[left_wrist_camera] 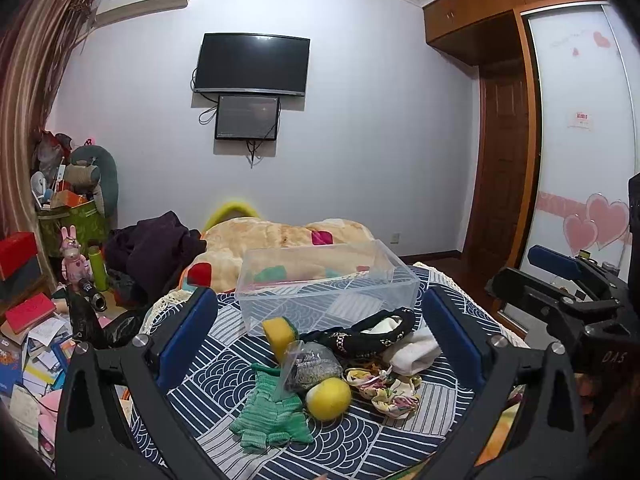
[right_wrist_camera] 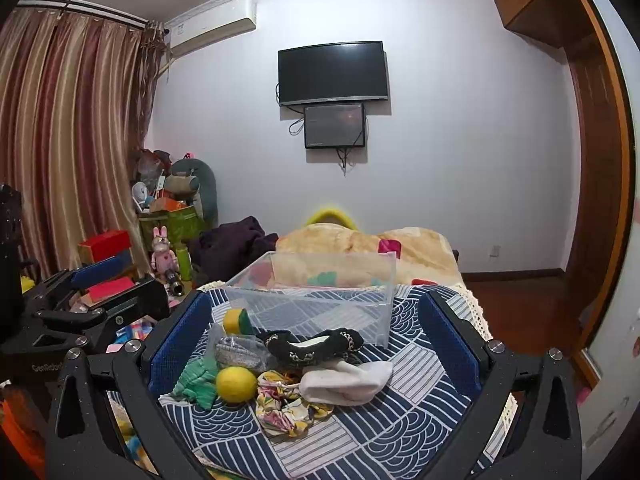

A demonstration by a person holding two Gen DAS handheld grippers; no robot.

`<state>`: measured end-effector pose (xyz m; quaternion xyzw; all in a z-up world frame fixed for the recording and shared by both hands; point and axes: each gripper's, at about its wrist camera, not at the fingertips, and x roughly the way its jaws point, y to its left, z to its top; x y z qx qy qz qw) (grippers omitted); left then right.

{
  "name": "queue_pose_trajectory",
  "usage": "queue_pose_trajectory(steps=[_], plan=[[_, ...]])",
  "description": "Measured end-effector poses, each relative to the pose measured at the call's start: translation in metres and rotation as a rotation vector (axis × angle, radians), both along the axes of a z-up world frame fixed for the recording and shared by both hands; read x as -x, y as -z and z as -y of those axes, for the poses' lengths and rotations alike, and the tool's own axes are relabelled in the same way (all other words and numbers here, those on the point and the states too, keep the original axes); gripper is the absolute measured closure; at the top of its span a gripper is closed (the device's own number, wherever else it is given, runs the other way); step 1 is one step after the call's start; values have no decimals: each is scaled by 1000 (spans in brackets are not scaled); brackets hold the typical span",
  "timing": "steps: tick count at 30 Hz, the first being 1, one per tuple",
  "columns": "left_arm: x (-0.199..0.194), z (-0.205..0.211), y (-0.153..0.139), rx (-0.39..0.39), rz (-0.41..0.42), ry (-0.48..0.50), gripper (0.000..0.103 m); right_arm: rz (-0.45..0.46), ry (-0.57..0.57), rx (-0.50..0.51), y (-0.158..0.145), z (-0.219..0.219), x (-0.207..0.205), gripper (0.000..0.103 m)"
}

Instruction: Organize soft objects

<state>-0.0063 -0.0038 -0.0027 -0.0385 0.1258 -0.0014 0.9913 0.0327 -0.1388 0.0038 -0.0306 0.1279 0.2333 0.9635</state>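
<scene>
A clear plastic box [left_wrist_camera: 327, 280] [right_wrist_camera: 316, 294] stands on a blue patterned cloth [left_wrist_camera: 360, 436] [right_wrist_camera: 400, 416]. In front of it lies a pile: a yellow-green sponge [left_wrist_camera: 279, 336] [right_wrist_camera: 236, 321], a bagged metal scourer [left_wrist_camera: 310, 366] [right_wrist_camera: 240, 351], a green knitted cloth [left_wrist_camera: 268, 412] [right_wrist_camera: 196, 382], a yellow ball [left_wrist_camera: 329, 398] [right_wrist_camera: 236, 384], a black slipper [left_wrist_camera: 366, 334] [right_wrist_camera: 316, 346], a white sock [left_wrist_camera: 414, 352] [right_wrist_camera: 348, 382] and a floral scrunchie [left_wrist_camera: 384, 390] [right_wrist_camera: 286, 404]. My left gripper [left_wrist_camera: 320, 328] and right gripper [right_wrist_camera: 316, 336] are both open and empty, hovering before the pile.
A beige blanket [left_wrist_camera: 280, 240] covers the bed behind the box. Dark clothes [left_wrist_camera: 156, 248] lie at left. Books and papers [left_wrist_camera: 36, 344] clutter the floor left. A wardrobe [left_wrist_camera: 576, 140] and door stand right. The right gripper's body [left_wrist_camera: 568, 300] shows in the left view.
</scene>
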Motion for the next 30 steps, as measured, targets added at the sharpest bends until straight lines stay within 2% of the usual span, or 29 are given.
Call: queue_pose_trajectory(steps=[30], plan=[[0, 0, -2, -5, 7, 7, 0, 9, -13, 5, 1, -4, 2, 0]])
